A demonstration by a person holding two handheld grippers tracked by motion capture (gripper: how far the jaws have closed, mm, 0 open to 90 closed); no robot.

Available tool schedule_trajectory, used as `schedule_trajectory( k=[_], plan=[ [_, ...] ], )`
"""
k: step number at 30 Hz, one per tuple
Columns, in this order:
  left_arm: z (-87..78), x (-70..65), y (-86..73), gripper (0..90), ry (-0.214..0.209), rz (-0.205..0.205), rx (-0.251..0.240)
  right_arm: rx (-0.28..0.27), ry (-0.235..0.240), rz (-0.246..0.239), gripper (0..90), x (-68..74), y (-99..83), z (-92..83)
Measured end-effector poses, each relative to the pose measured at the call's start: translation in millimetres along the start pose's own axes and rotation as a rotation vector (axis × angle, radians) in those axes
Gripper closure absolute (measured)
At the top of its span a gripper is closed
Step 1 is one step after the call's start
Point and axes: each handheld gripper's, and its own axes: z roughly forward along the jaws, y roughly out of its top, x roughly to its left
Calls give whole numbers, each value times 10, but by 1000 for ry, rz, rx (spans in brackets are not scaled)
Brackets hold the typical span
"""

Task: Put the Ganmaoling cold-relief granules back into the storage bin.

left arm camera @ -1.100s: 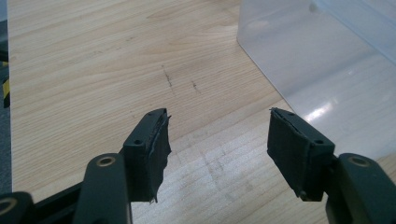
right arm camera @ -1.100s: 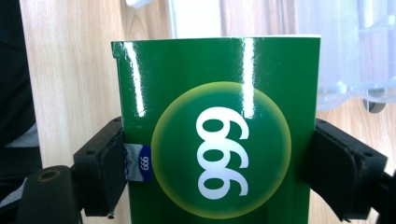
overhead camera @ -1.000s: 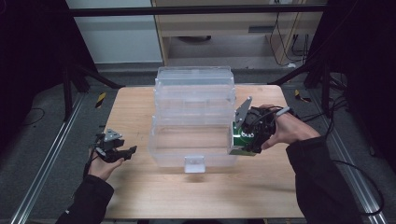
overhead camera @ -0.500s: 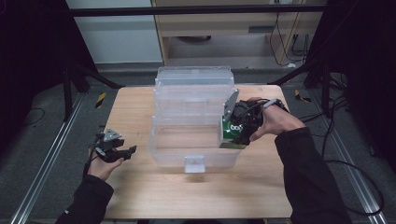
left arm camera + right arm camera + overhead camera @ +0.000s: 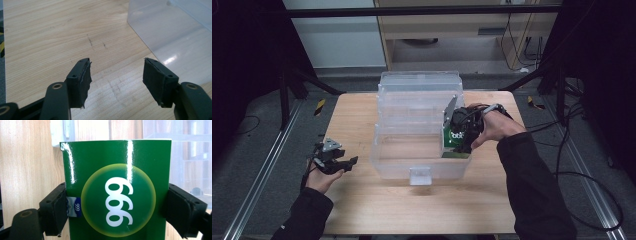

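Right claw (image 5: 117, 202) clamped on green box (image 5: 116, 187), moved in from the bin's right side, now lowered into open front drawer (image 5: 422, 160) of clear plastic organizer (image 5: 419, 100). Looks near release. Left claw (image 5: 116, 80) wide open, empty, idle above desk (image 5: 357, 125).

A light wooden table (image 5: 362, 210) stands on grey floor (image 5: 252, 150). At twelve o'clock sits a wooden cabinet (image 5: 492, 20); at eleven, a pale wall panel (image 5: 337, 35). Dark curtains (image 5: 242, 60) hang at nine and three.
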Motion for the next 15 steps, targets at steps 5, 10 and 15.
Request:
schedule_trajectory(
  k=[5,10,15],
  plan=[
    [-2,-1,1,385,1,1,0,16,12,-14,163,12,30,80],
    [1,0,-1,386,0,1,0,23,22,-17,163,15,26,142],
    [6,-6,-3,387,0,0,2,31,28,-7,162,12,0,181]
  ],
)
